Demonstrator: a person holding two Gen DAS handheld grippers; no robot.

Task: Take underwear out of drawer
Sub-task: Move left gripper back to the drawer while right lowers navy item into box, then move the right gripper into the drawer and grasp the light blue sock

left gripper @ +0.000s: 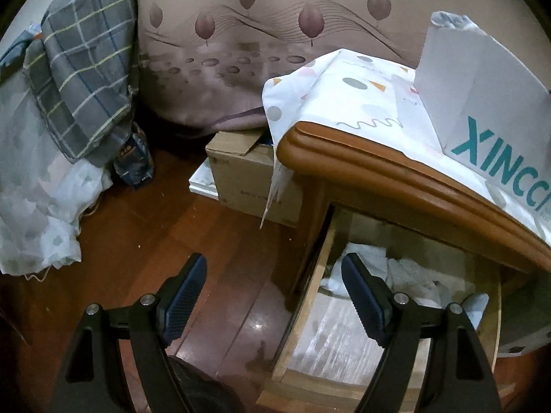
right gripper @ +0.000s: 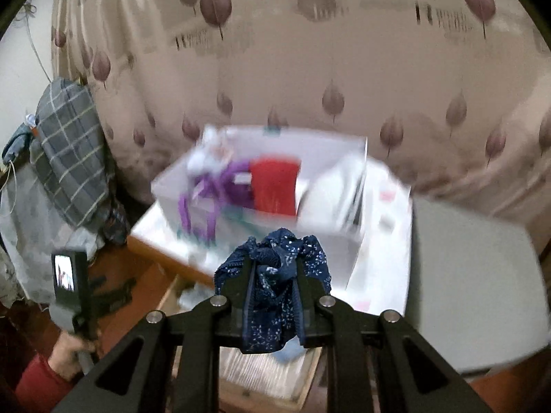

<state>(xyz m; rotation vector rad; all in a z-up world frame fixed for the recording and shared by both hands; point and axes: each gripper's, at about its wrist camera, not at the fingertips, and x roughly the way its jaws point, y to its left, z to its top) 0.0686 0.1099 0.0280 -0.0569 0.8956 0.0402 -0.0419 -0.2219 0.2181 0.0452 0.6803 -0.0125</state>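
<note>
Right tongs: your right tongs (right gripper: 273, 304) are clenched on the navy floral underwear (right gripper: 275, 268); the cloth is bunched between the two pads, bulging above their tips and hanging below them.
Underwear: it is off the drawer contents, held in the air in front of the white cardboard box (right gripper: 261, 186); the open drawer (right gripper: 303, 389) shows beneath it in the right wrist view.
Left tongs: your left tongs (left gripper: 273, 297) are released, the pads standing wide apart with nothing between them and touching nothing.
Left tongs, place: they point down over the left wall of the open drawer (left gripper: 318, 275); the left pad (left gripper: 184, 297) lies over the reddish wooden floor (left gripper: 155, 227), the right pad (left gripper: 363, 301) over the drawer's inside.
Your left hand: in the right wrist view it (right gripper: 70, 354) grips the handle of the other tool, with a red sleeve (right gripper: 38, 385) at the wrist.
Drawer contents: crumpled white and pale blue cloths (left gripper: 406, 275) lie at the back; the front floor is bare, pale liner.
Worktop: the nightstand top (left gripper: 378, 179) is covered with a patterned white cloth (left gripper: 361, 103) and carries the white box printed with teal letters (left gripper: 482, 103).
Box contents: something red and something purple show inside, blurred.
Surroundings: a brown carton (left gripper: 248, 172) sits on the floor beside the nightstand, a grey checked cloth (left gripper: 86, 79) hangs at left, and a leaf-print curtain (left gripper: 258, 51) is behind.
</note>
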